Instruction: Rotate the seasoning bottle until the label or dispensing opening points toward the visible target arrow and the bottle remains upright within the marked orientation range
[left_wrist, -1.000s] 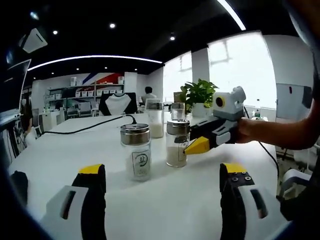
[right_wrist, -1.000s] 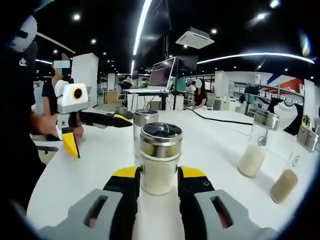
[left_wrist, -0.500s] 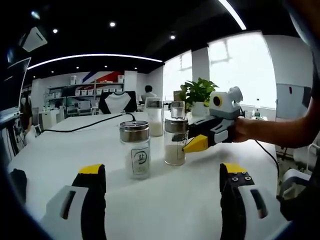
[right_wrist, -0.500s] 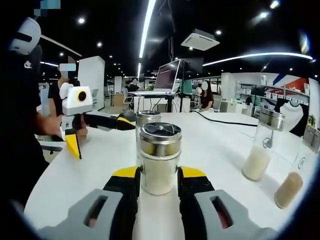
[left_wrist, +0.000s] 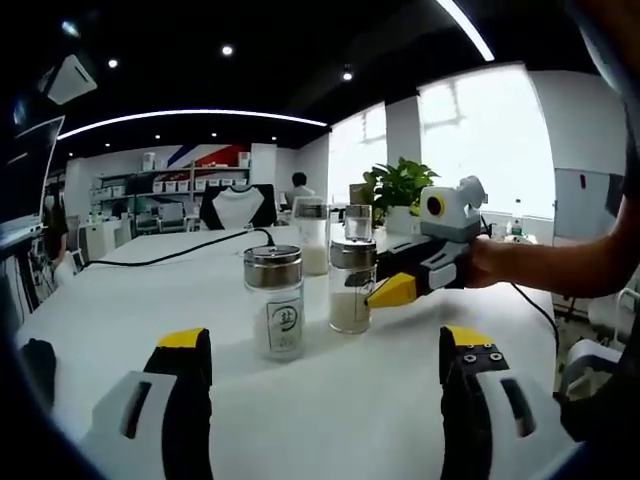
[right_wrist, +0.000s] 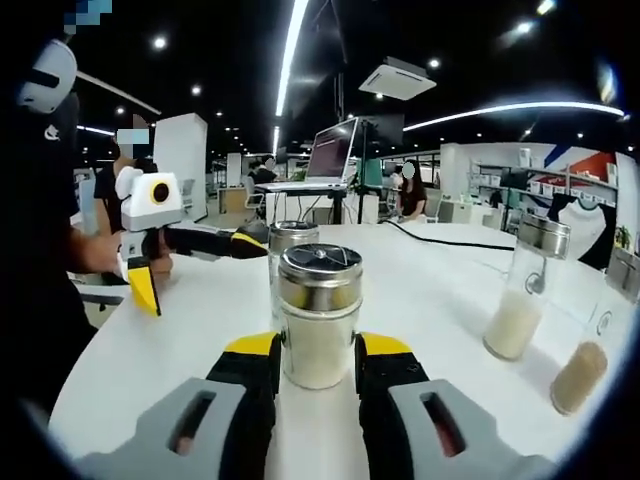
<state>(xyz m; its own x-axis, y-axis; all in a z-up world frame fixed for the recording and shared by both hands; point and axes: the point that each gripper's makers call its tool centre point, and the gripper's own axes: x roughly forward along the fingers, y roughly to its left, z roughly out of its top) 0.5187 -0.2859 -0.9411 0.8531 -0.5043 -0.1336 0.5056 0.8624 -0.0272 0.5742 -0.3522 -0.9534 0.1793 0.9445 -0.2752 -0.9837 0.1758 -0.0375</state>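
Right hand-held gripper (right_wrist: 318, 362) pinching seasoning bottle (right_wrist: 319, 315), label hidden; left hand-held gripper (left_wrist: 325, 360) spread.

The seasoning bottle (right_wrist: 320, 318) between the right gripper's (right_wrist: 318, 365) jaws is clear glass with a brushed metal cap, its top glossy enough to catch the ceiling lights. Just behind it a second bottle (right_wrist: 290, 250) has the same steel-look lid. The table (right_wrist: 430, 290) is smooth, matt white (laminate, by its look). The gripper jaws look like matt black and grey plastic with glossy yellow tips. In the left gripper view the labelled bottle (left_wrist: 277, 314) is clear glass with a paper-like label.
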